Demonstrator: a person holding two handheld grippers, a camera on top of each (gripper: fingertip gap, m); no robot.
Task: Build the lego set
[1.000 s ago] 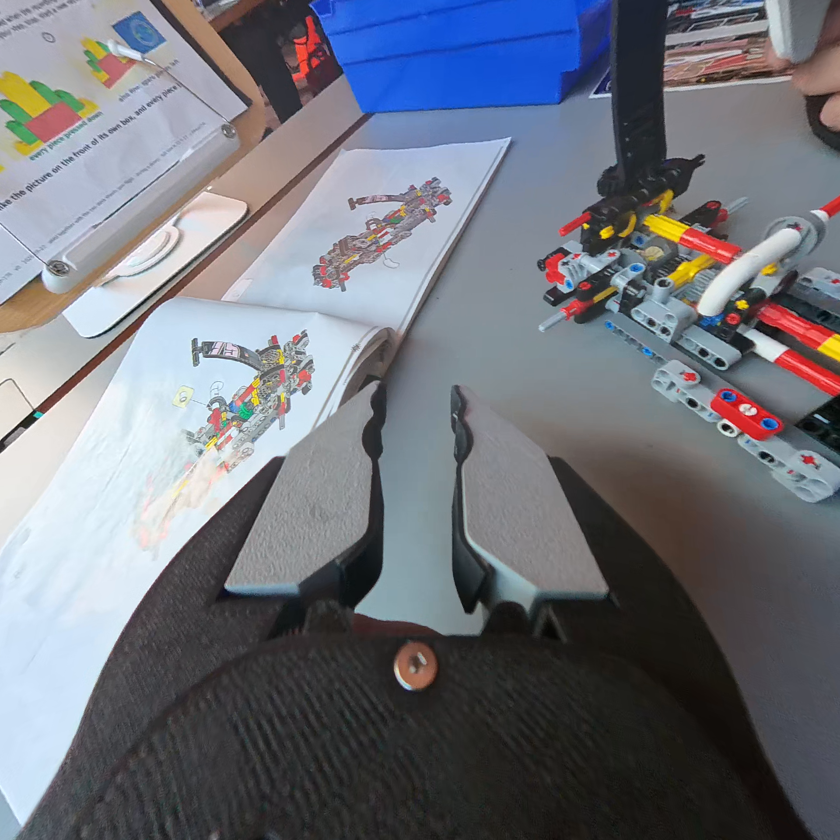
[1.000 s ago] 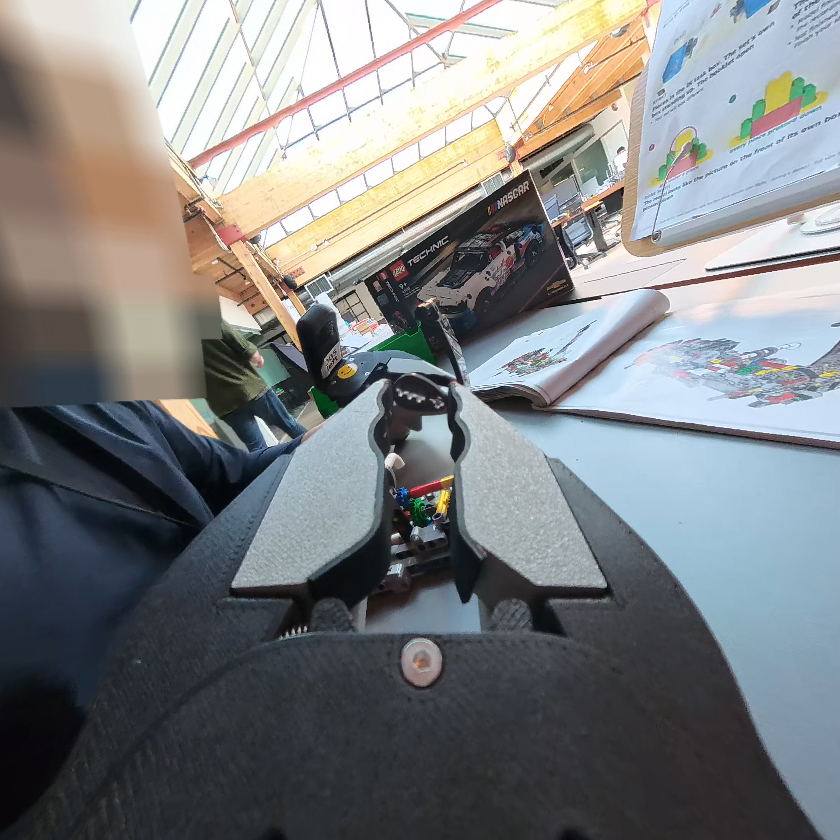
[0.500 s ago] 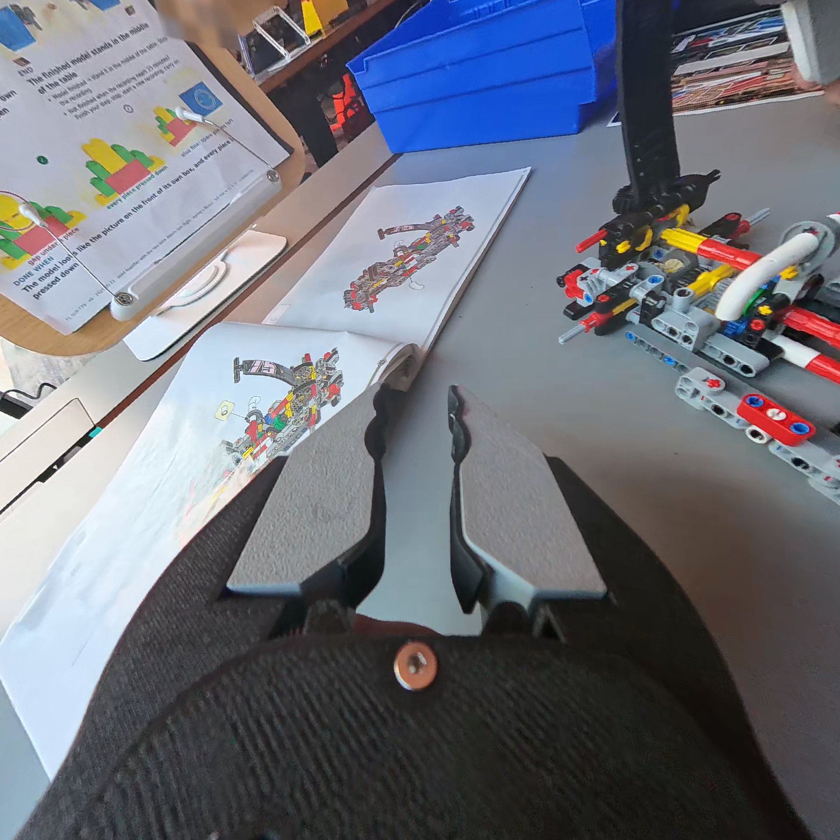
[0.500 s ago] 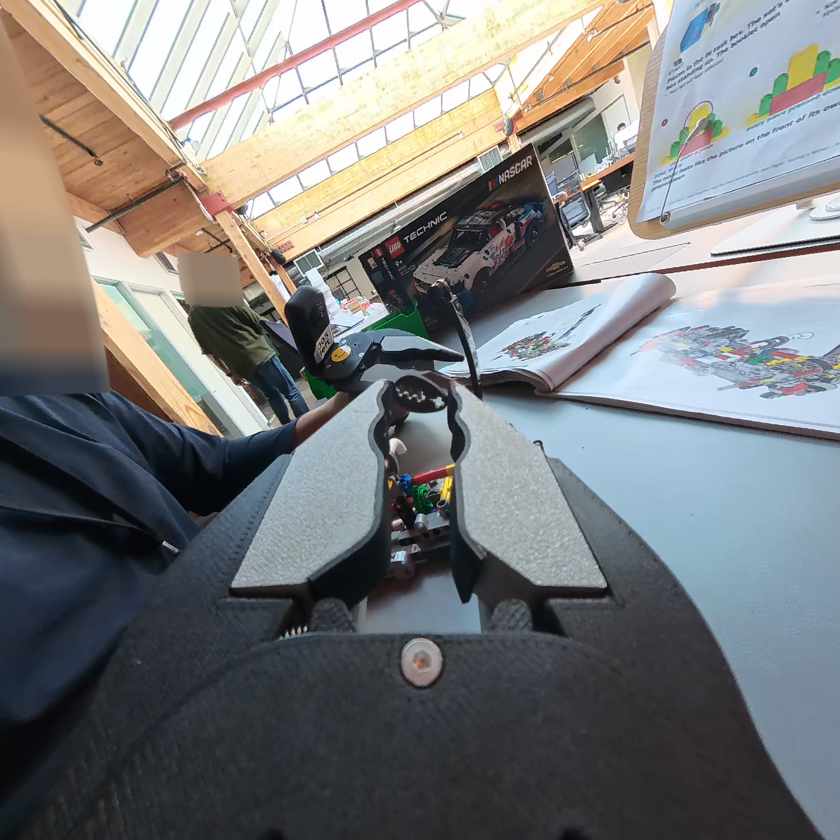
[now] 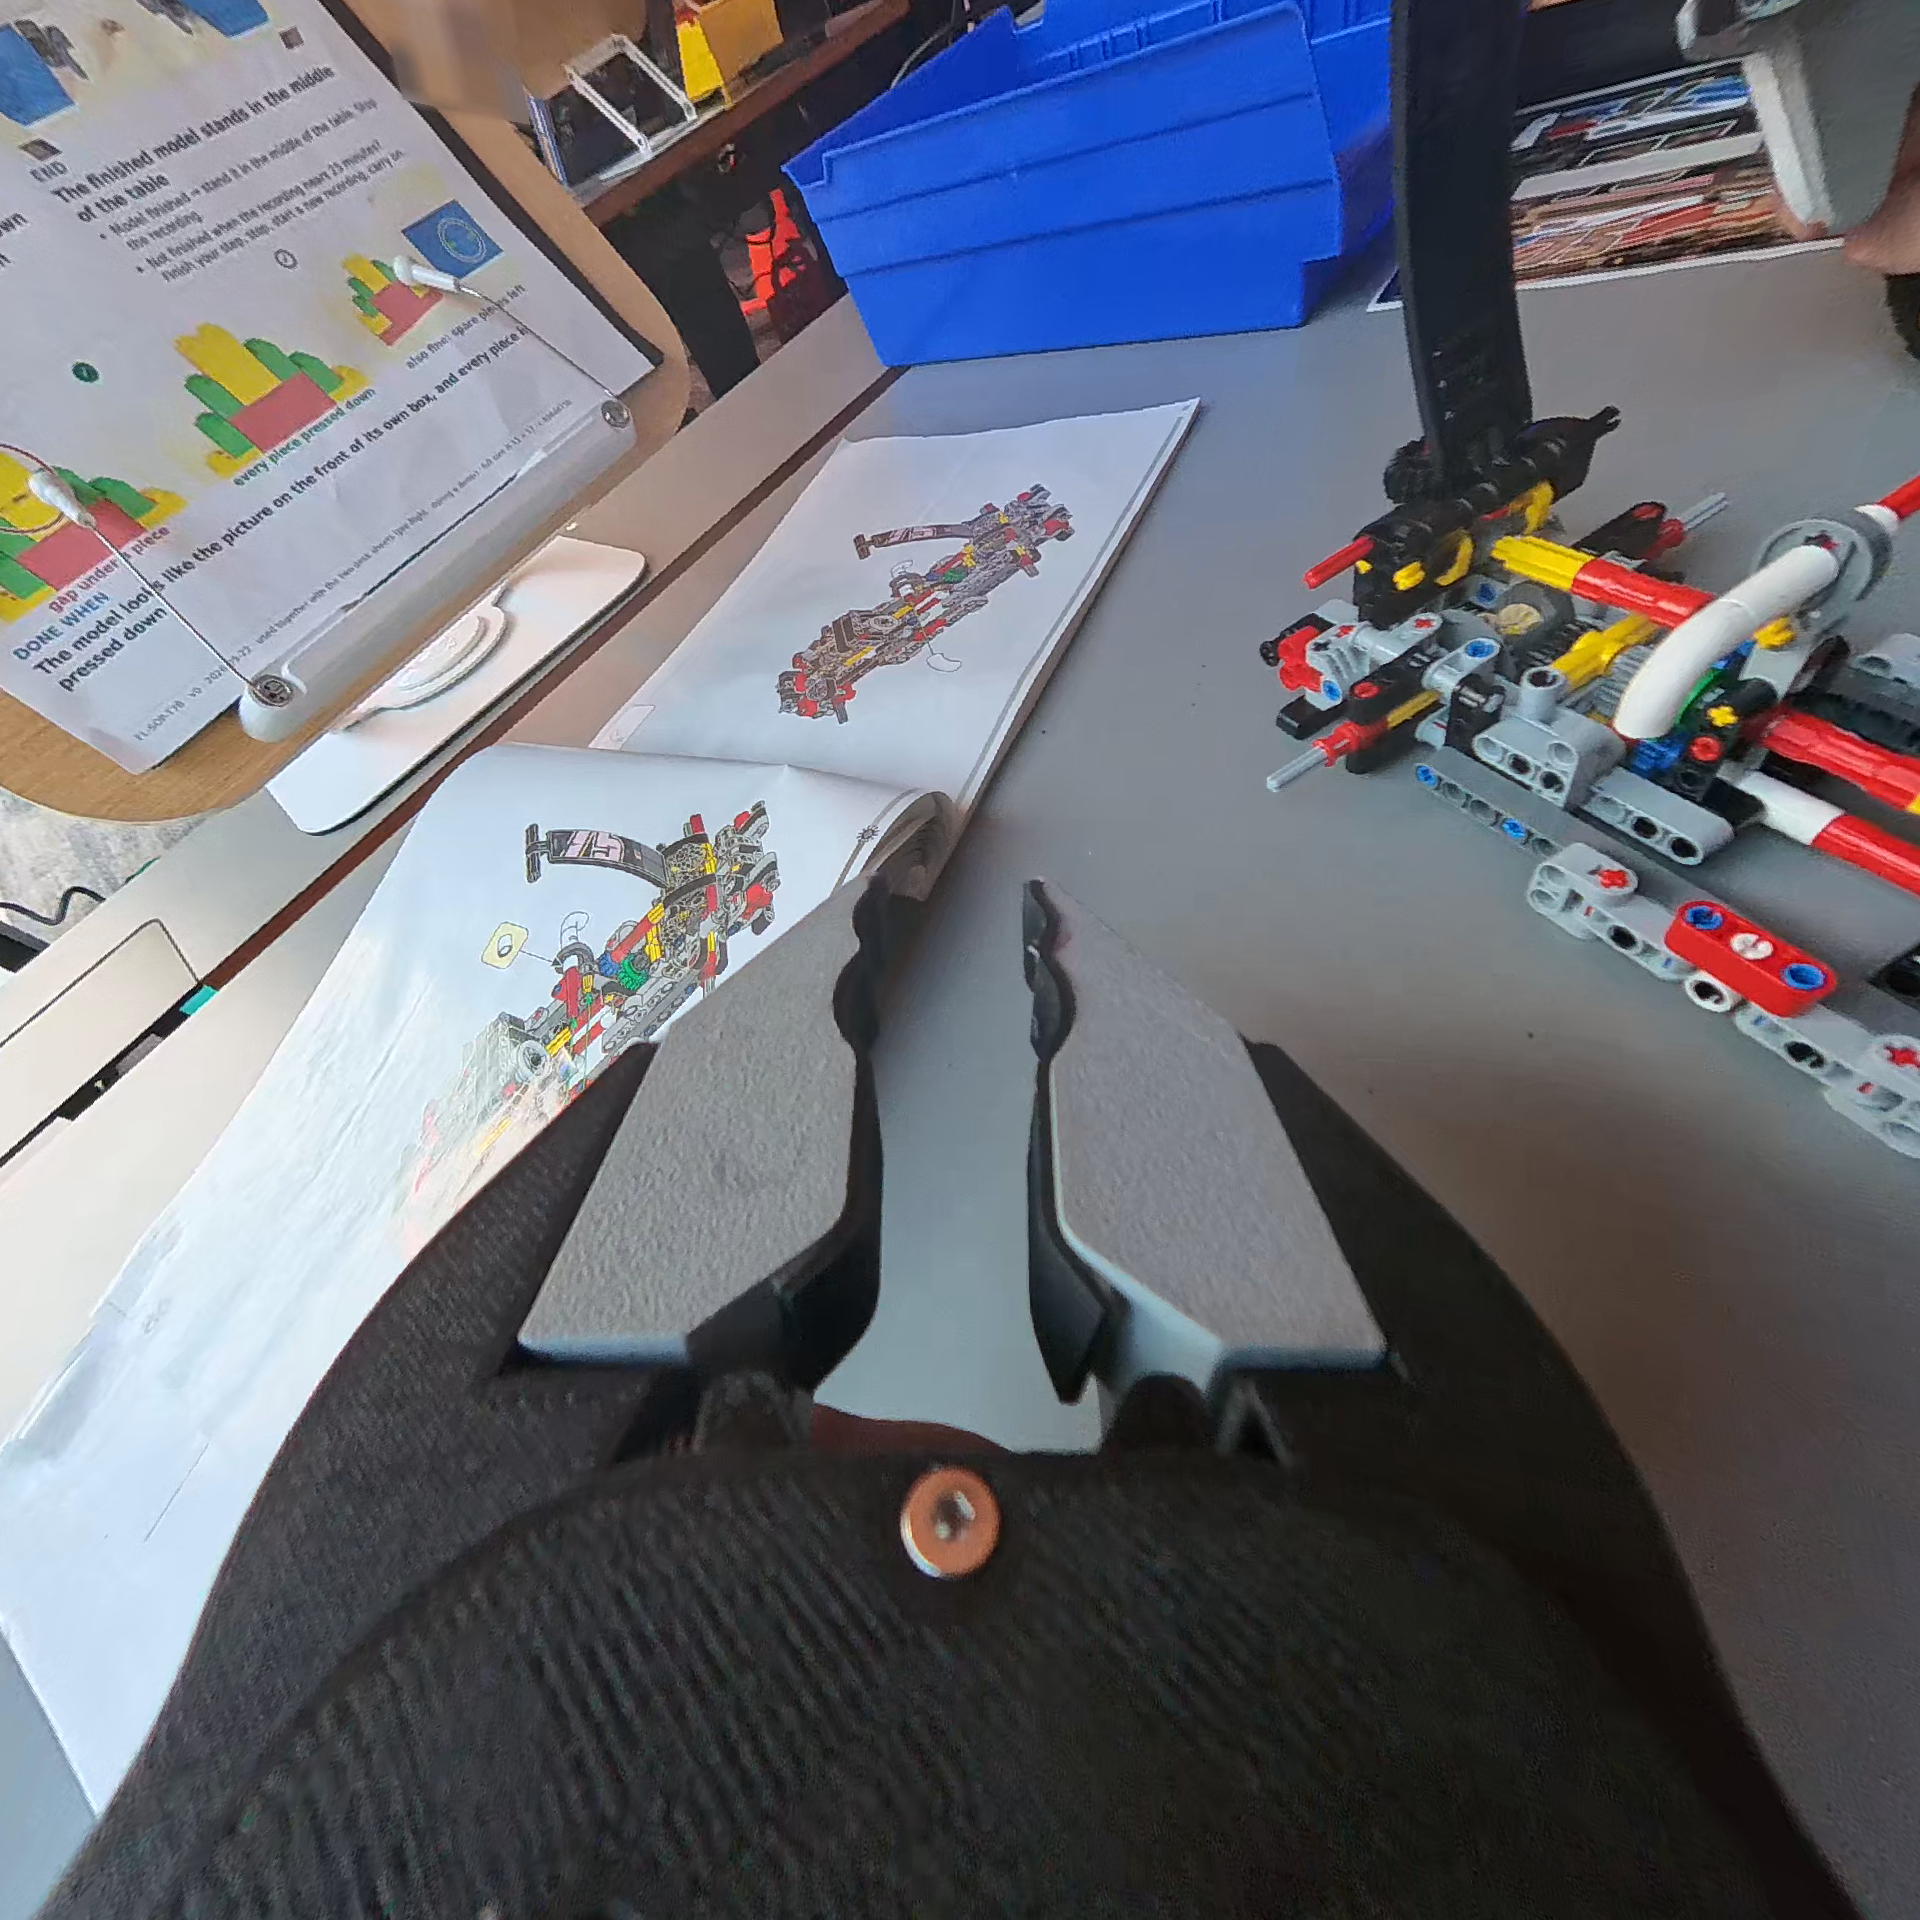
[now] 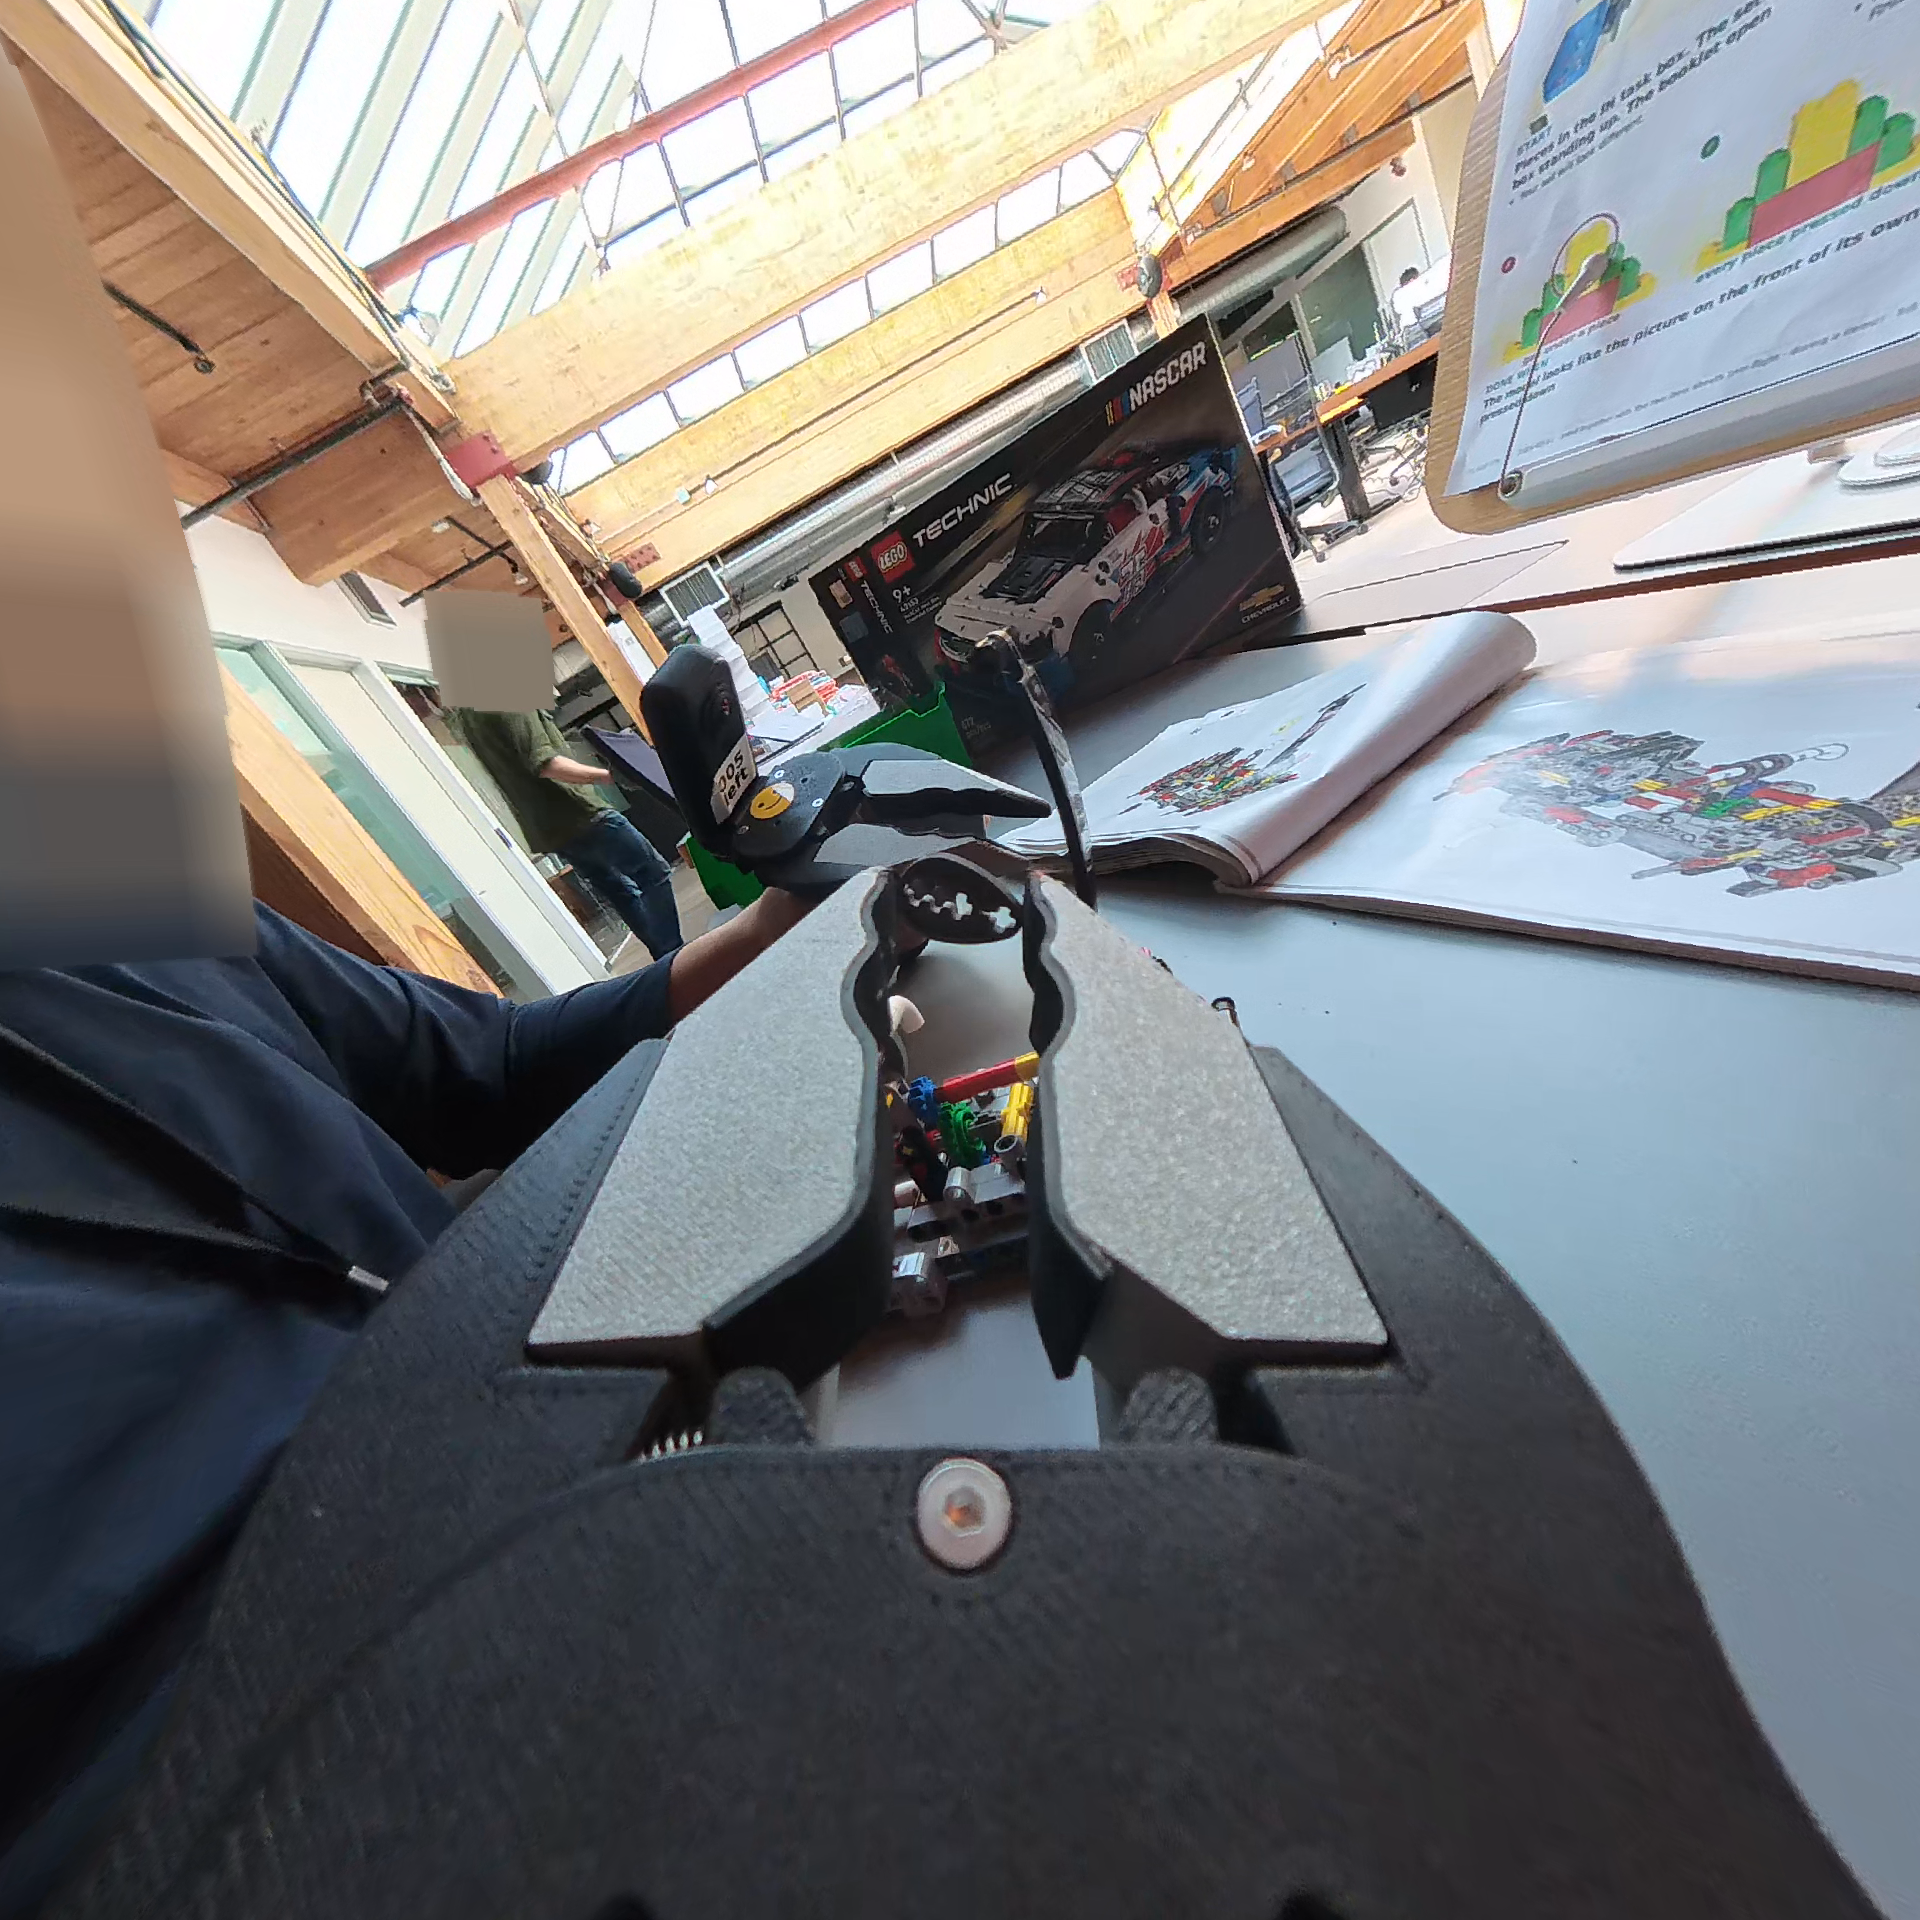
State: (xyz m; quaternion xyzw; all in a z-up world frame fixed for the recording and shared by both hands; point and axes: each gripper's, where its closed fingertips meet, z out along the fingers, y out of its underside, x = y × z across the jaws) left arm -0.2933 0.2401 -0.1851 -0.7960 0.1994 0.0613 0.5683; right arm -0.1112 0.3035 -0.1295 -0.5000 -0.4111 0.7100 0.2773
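the left gripper [image 5: 951,914] hangs a bit open over the table [image 5: 1299,1091], holding nothing, by the booklet [image 5: 623,935]. the right gripper [image 6: 956,914] pinches a black piece [image 6: 951,906] on the toy car [image 5: 1621,665].

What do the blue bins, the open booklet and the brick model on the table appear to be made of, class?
Blue bins: likely moulded plastic, smooth, slightly glossy, stiff stacked rims. Open booklet: paper, matte printed pages that curl at the fold. Brick model: hard plastic pieces, shiny, in uniform colours with moulded pin holes.
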